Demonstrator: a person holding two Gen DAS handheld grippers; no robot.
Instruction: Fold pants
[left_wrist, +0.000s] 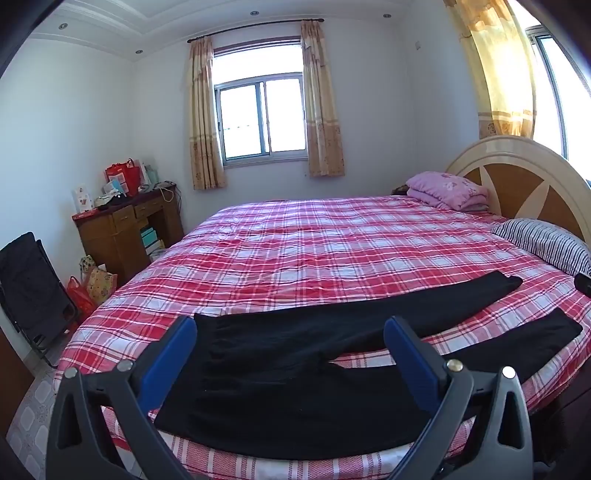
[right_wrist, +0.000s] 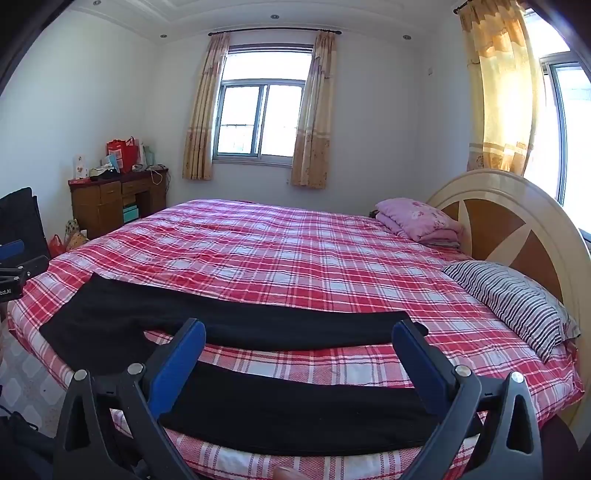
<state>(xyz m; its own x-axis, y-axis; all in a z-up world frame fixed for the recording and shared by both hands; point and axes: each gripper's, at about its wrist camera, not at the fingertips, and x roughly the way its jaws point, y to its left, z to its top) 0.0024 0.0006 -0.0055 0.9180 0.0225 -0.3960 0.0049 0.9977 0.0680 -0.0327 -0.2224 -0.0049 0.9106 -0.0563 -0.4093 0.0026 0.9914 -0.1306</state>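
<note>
Pants (left_wrist: 280, 373) lay flat on the bed (left_wrist: 314, 243), both grippers' fingers (left_wrist: 410, 358) spread wide and empty above; grabbing one layer or sheet would likely spoil the fold.

Pants (left_wrist: 280, 373): plain black. Bed sheet (left_wrist: 314, 251): red, white and grey plaid. Pillow (right_wrist: 513, 299): grey-and-white stripes. Folded quilt (left_wrist: 448, 190): pink floral. Curtains (left_wrist: 321, 99): beige, patterned hem. Tongs' pads (right_wrist: 173, 369): blue.

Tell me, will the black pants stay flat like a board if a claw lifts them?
Probably not. The black pants lie limp and flat on the plaid bedspread, so they would likely droop and dangle. Their long separate legs may swing or bunch. They look thin, so probably light.
</note>
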